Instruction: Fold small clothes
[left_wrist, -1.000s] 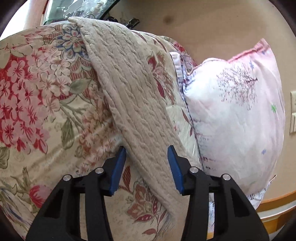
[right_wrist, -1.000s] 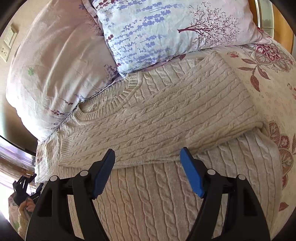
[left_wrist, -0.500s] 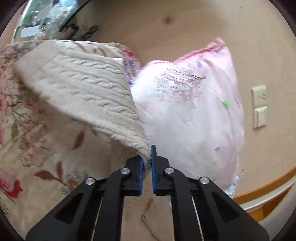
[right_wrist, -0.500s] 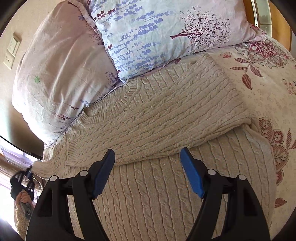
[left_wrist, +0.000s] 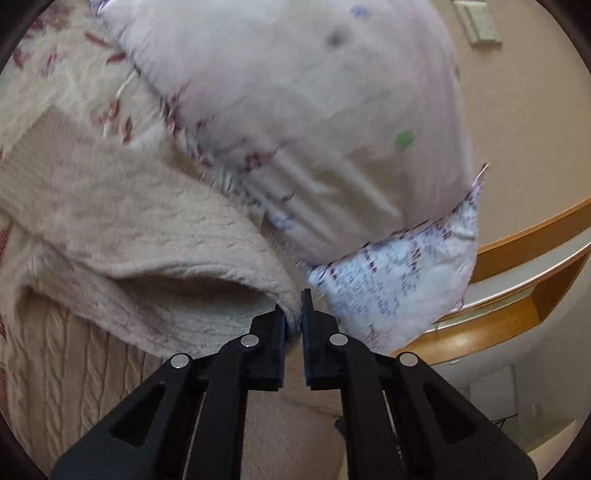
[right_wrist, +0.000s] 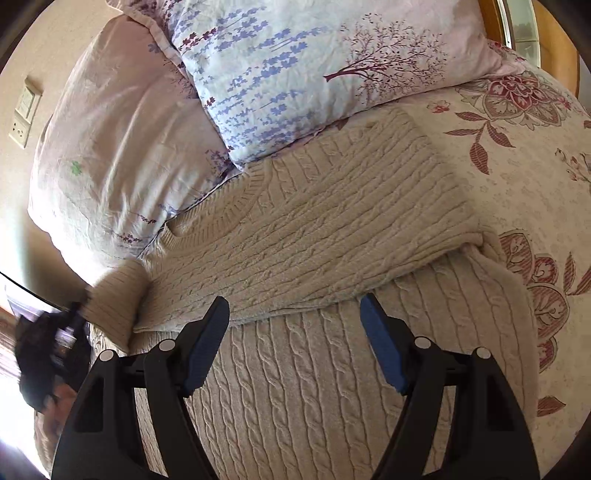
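A cream cable-knit sweater (right_wrist: 332, 236) lies on the floral bedspread (right_wrist: 524, 147), its top against a lavender-printed pillow (right_wrist: 314, 62) and a pale pink pillow (left_wrist: 303, 122). The left gripper (left_wrist: 294, 325) pinches the end of a sleeve (left_wrist: 155, 236), lifted over the body. The right gripper (right_wrist: 295, 339) hovers above the sweater, fingers spread wide.

Our left gripper (left_wrist: 293, 325), wide open around the sleeve (left_wrist: 155, 236) a second ago, is now clamped on its cuff and swinging it across over the sweater (right_wrist: 332, 236). In our right wrist view, that sleeve now curls up at the sweater's left edge.
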